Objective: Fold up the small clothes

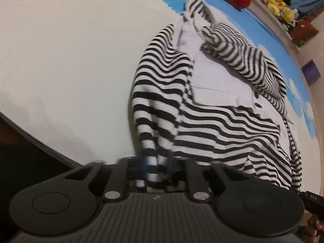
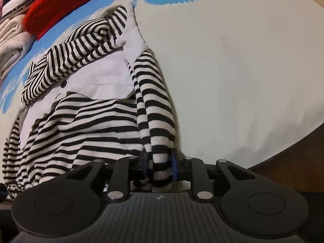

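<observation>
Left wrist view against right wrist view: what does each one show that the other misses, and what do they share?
Only the left wrist view shows the yellow plush toys and a purple box beyond the bed's edge. Only the right wrist view shows folded white knitwear beside the red knit item, which the left view catches only in part. Both share the striped sweater with its white collar, lying on the white and blue bedcover, and each shows its own gripper, left gripper and right gripper, shut on a striped edge.

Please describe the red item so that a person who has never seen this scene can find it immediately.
Start at the bed cover, cream with blue fan prints. Beyond the striped sweater, at the far edge, lies a red knitted garment. It is the only red thing, next to pale folded cloth.
</observation>
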Action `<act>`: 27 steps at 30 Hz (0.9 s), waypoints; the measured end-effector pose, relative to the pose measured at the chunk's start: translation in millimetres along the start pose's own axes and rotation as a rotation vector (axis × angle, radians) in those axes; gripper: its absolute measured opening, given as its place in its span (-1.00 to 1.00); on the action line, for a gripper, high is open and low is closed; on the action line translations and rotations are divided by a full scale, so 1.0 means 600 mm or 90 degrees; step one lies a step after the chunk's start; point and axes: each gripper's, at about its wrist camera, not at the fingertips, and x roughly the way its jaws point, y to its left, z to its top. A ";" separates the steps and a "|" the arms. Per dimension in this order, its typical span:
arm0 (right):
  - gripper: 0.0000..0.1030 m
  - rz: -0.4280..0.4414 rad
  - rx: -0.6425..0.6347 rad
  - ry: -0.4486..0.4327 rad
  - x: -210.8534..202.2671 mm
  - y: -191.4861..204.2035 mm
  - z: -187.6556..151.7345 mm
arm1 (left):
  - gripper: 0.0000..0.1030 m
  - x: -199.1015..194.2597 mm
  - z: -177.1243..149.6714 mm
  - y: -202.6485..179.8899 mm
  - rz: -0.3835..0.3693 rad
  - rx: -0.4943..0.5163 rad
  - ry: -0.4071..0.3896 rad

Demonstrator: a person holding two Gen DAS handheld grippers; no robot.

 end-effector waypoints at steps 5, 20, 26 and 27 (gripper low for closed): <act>-0.91 0.028 -0.010 -0.073 -0.039 0.008 0.005 | -0.83 -0.029 -0.003 -0.021 -0.013 0.044 -0.058; -0.61 0.000 -0.019 0.011 0.000 0.010 -0.007 | -0.58 0.007 -0.008 0.005 -0.014 -0.023 0.011; -0.61 -0.004 -0.030 0.007 0.000 0.013 -0.008 | -0.58 0.008 -0.008 0.002 -0.009 -0.016 0.011; -0.61 -0.004 -0.029 0.007 0.000 0.013 -0.008 | -0.58 0.009 -0.008 0.001 -0.008 -0.015 0.011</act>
